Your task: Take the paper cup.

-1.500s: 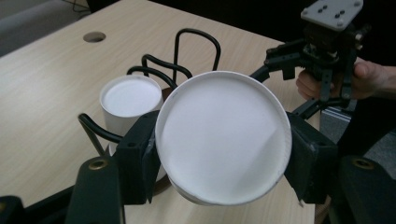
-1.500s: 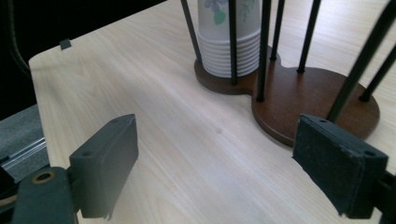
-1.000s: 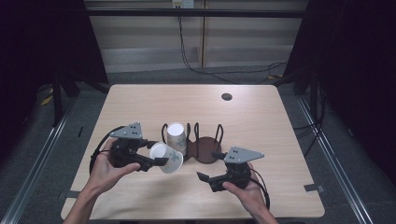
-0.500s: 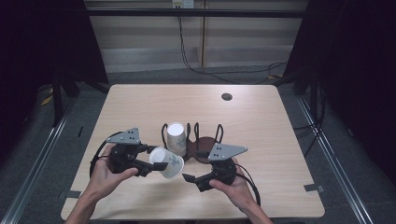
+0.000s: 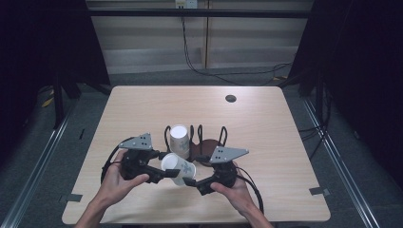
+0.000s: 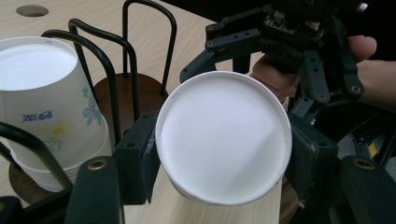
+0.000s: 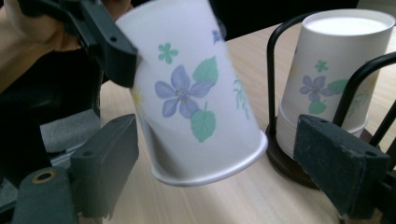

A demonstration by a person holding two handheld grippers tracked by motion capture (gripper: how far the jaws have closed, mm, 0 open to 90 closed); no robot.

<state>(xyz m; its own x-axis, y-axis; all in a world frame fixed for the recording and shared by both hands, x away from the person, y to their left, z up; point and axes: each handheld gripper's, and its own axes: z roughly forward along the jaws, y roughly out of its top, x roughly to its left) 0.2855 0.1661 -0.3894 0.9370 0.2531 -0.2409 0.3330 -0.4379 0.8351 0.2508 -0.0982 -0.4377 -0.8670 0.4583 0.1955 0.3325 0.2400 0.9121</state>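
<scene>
My left gripper [image 5: 166,167] is shut on a flower-printed paper cup [image 5: 183,168], held on its side above the table. In the left gripper view the cup's white base [image 6: 224,126] faces the camera between the two pads [image 6: 137,161]. My right gripper [image 5: 195,172] points left at the cup and is open. In the right gripper view the cup's rim end [image 7: 196,93] hangs between the wide-apart pads [image 7: 341,163], and neither pad presses on it. A stack of upturned cups [image 5: 179,138] stands in a black wire rack [image 5: 209,140] just behind.
The rack has a round brown base [image 6: 140,95] and several upright wire loops, directly behind both grippers. A small dark hole [image 5: 231,98] lies in the wooden tabletop [image 5: 275,142] at the back right. Cables trail from each gripper towards the front edge.
My right gripper has moved left towards the held cup, so its open jaws now stand on either side of the cup. The left gripper and the cup have stayed put.
</scene>
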